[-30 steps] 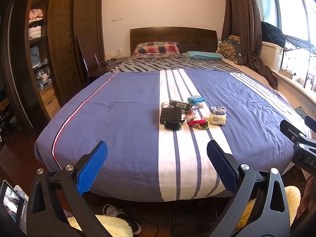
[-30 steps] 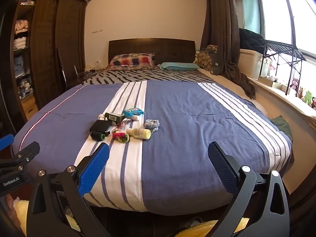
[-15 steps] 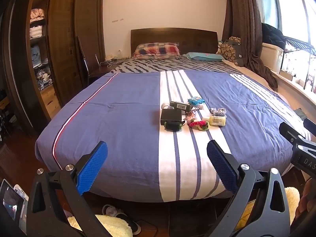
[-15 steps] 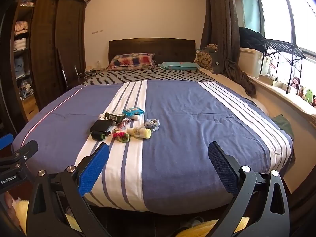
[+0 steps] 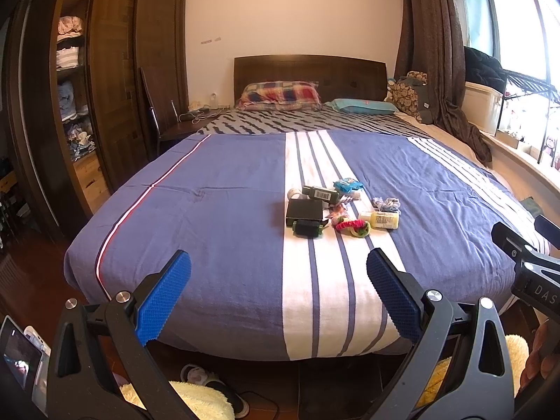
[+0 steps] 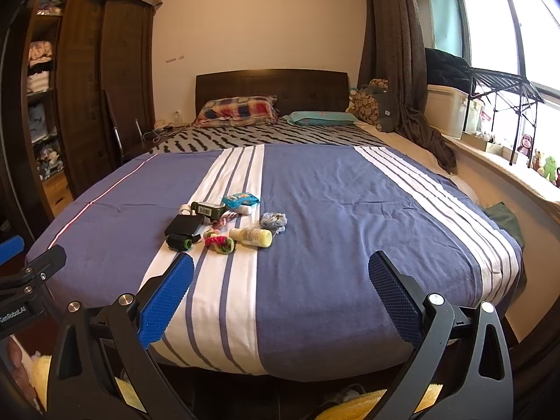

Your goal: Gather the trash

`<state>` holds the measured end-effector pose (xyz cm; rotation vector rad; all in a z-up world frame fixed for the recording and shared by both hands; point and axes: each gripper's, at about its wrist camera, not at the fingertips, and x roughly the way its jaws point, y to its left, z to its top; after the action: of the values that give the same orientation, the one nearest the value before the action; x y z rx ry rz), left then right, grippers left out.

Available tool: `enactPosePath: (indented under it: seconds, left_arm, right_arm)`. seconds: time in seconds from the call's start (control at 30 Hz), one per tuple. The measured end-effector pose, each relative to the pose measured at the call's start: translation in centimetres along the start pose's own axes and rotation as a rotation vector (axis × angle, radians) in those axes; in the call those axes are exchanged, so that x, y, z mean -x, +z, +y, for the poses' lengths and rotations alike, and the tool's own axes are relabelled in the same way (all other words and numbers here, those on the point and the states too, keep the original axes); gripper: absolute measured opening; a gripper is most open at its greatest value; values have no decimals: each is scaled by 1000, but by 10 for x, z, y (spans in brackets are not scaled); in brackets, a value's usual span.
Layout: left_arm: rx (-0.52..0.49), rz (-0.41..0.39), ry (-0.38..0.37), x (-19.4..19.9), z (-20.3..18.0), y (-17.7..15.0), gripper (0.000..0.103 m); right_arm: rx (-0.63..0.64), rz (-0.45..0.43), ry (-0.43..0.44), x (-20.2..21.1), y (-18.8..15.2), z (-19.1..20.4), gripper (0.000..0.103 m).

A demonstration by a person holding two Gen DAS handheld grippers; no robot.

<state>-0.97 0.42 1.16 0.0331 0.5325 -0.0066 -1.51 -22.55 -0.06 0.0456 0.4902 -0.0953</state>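
Left wrist view: the left gripper (image 5: 278,295) is wide open and holds nothing. The right gripper (image 6: 280,297) is wide open and empty too. Trash (image 5: 336,206) sits on the bed (image 5: 217,210).

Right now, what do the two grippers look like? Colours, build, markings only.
Both match: the left gripper and right gripper have black triangular cut-out frames, silver bolt heads and blue knurled pads. White lettering shows on each body seen from the other camera: "DAS" on the right one, "GenRobot.AI" on the left one. No cables or sleeves are visible.
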Motion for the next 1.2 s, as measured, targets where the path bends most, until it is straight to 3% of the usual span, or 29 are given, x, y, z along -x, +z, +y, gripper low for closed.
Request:
enactPosePath:
  seconds: [1.2]
  left_arm:
    - [-2, 0, -2, 0, -1, -1, 95]
  right_arm:
    - [2, 4, 6, -2, 0, 3, 100]
